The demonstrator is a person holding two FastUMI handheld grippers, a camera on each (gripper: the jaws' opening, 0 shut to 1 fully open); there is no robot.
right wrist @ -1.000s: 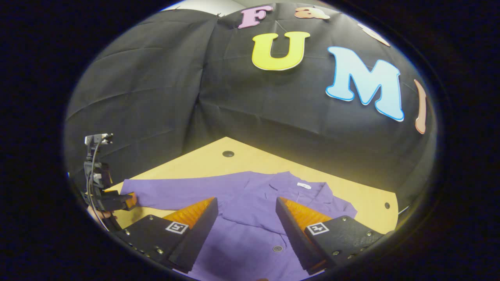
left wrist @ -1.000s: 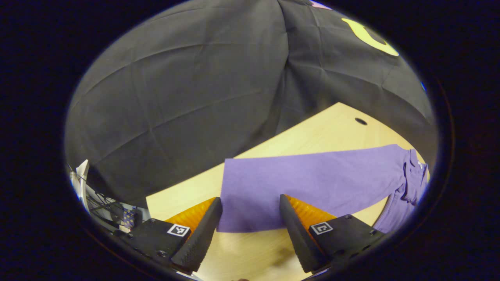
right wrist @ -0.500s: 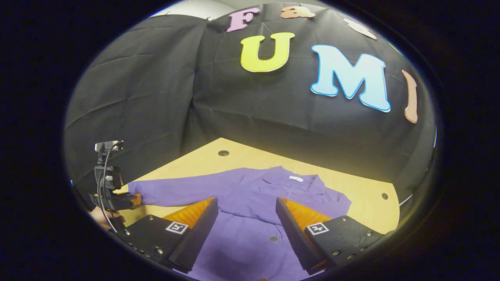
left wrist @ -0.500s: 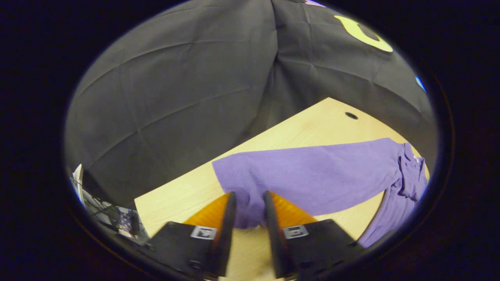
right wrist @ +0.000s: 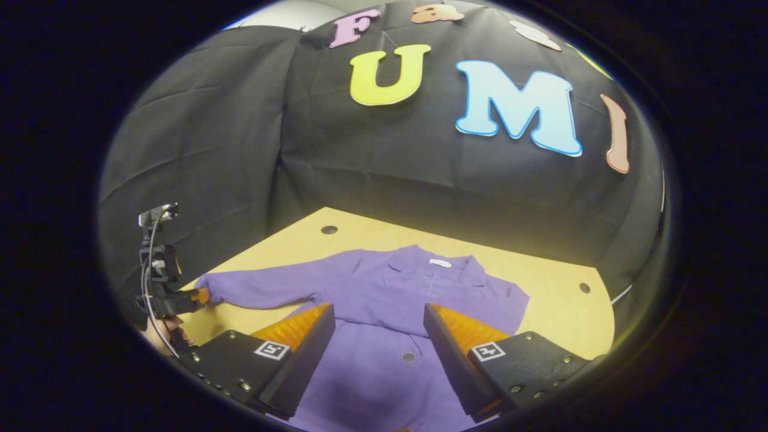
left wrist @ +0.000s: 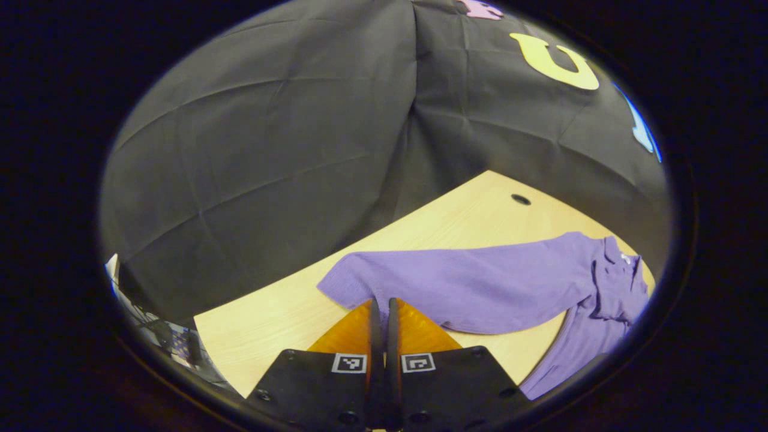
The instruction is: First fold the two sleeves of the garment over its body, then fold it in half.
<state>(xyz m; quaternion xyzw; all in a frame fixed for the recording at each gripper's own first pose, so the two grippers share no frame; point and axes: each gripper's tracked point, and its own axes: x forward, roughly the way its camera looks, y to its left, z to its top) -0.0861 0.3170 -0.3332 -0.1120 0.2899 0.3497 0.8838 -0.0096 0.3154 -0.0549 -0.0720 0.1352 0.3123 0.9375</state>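
A purple button-up garment [right wrist: 384,288] lies flat on the wooden table [right wrist: 558,312], collar [right wrist: 432,267] toward the back wall. Its long sleeve [left wrist: 468,282] stretches out sideways toward the table's end. My left gripper [left wrist: 381,306] is shut on the cuff of that sleeve, the cloth pinched between the two fingers and the cuff slightly lifted and bunched. In the right gripper view the left gripper [right wrist: 195,296] shows at the far left, holding the sleeve end, with a hand [right wrist: 165,336] below it. My right gripper [right wrist: 378,315] hangs open over the garment's front, near a button [right wrist: 408,357].
The table [left wrist: 462,210] has small round holes [left wrist: 520,199] [right wrist: 329,229] [right wrist: 584,287] near its back and right side. The black cloth wall rises just behind it. Beyond the table's left end, cables and clutter [left wrist: 174,342] sit lower down.
My left gripper went from open around the cuff to shut on it, and the sleeve end has bunched and pulled inward. The right gripper stayed open and drifted slightly back over the garment.
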